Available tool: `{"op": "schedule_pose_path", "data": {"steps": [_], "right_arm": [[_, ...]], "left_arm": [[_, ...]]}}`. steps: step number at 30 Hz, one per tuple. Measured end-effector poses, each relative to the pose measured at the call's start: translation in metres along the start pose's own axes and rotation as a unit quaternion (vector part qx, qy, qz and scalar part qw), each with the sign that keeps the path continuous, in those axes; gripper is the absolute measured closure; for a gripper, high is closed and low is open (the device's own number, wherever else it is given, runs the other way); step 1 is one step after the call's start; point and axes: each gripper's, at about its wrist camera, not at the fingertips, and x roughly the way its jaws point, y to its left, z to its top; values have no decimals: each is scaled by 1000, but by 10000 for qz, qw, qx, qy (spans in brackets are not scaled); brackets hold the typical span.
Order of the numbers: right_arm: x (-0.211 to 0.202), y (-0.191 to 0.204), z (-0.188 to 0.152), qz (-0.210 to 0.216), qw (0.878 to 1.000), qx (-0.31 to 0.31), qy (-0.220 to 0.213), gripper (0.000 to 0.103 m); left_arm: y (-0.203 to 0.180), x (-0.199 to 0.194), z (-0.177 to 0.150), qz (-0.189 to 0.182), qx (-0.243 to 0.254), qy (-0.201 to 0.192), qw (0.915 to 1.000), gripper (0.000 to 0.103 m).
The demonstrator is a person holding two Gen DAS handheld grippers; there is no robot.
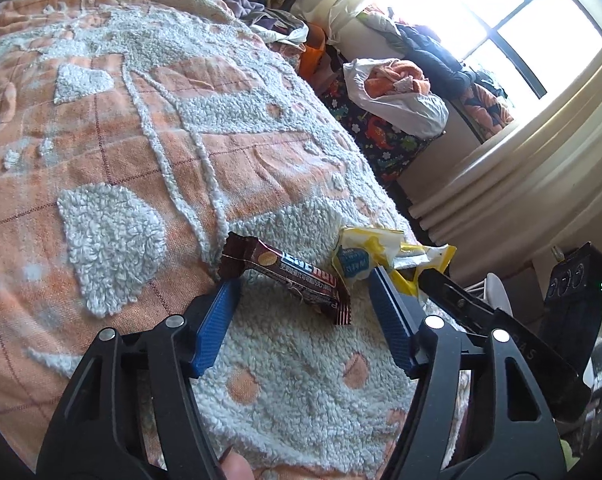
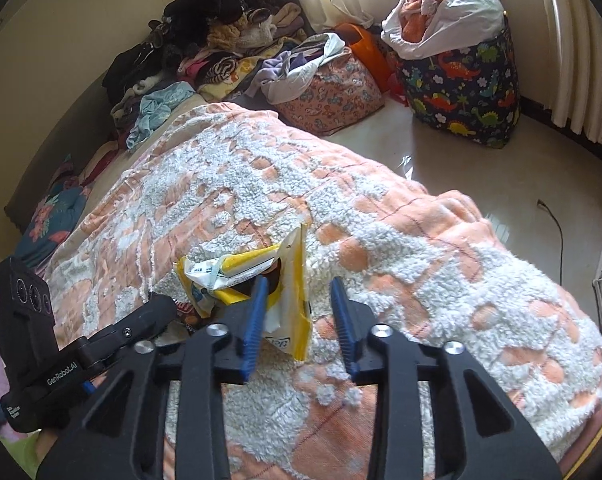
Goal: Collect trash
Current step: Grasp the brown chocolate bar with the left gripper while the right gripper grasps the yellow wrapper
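A brown snack bar wrapper (image 1: 289,276) lies on the orange and white blanket (image 1: 141,140). My left gripper (image 1: 301,286) is open, its blue fingers on either side of the wrapper's near end. A crumpled yellow and white wrapper (image 1: 375,254) lies just right of it. In the right wrist view the yellow wrapper (image 2: 289,280) stands up on the blanket (image 2: 421,248), partly between the open fingers of my right gripper (image 2: 299,290). The left finger (image 2: 255,316) touches it; the jaws are not closed on it. The left gripper's body (image 2: 113,336) shows at lower left.
A dinosaur-print bag (image 2: 461,76) topped by a white plastic bag of cloth stands on the floor by the window. Piles of clothes (image 2: 221,40) and a floral cushion (image 2: 333,88) lie beyond the bed. A black cable (image 2: 557,232) crosses the floor at right.
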Motion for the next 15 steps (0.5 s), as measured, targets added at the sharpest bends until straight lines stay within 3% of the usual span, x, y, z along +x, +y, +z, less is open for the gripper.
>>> {"op": "schedule_pose_path", "data": {"steps": [4,8,10,15], "right_arm": [[-5,6,-8,62,9999,-123,-49,93],[-18,5,-20,-63,9999,-116,-101,93],[-28,5,-28,-174,9996,-154,-150,93],[-44,2,-43,-298,9993,-69,-209,94]], "left_arm": [[7,1,3,6,-212,-33,9998,55],[10,2,6,44,-384,-78,9992,61],[11,2,6,107,-420,-78,9990,71],[12,0,6,118,-481,-33,9988,81]]}}
